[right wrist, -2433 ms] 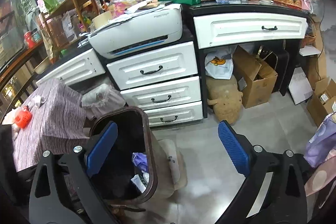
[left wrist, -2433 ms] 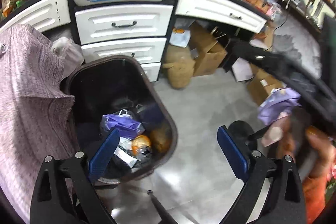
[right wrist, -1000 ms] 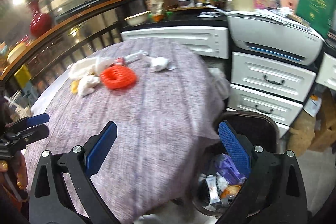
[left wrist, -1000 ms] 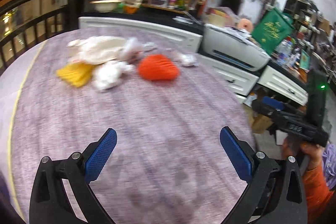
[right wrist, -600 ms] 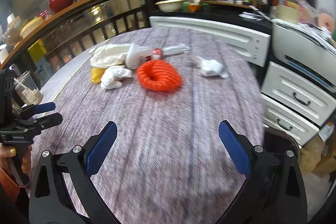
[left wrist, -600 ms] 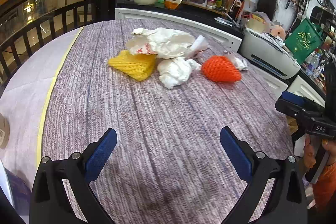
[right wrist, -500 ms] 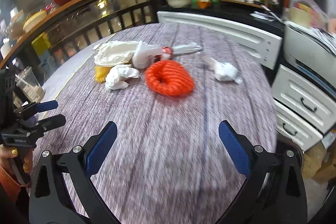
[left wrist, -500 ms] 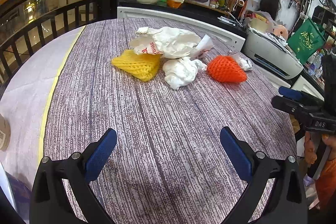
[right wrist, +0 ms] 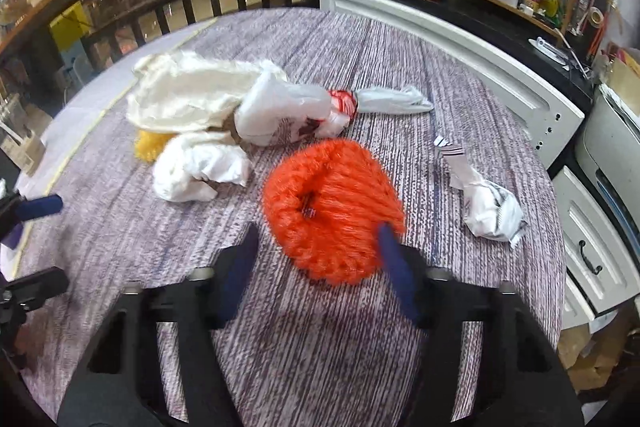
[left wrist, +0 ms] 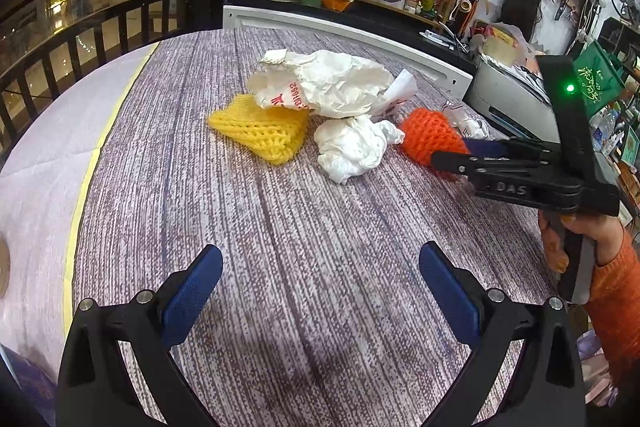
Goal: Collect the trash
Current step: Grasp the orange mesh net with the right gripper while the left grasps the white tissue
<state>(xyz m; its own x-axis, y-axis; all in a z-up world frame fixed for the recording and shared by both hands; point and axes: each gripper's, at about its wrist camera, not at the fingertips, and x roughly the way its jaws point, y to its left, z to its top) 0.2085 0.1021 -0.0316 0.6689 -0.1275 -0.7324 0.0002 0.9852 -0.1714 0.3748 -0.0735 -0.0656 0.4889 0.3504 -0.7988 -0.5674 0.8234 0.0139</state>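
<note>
Right gripper (right wrist: pixel 316 247) fingers were closing around the orange foam-net fruit sleeve (right wrist: pixel 332 207), mid-frame on the purple woven-cloth surface (right wrist: pixel 360 347); contact unclear. Left gripper (left wrist: pixel 320 279) fingers spread, empty, at lower frame.

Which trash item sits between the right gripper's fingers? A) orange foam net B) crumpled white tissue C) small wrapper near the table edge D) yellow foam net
A: in the right wrist view the closing right gripper straddles the orange foam net; the other pieces lie clear of it.
</note>
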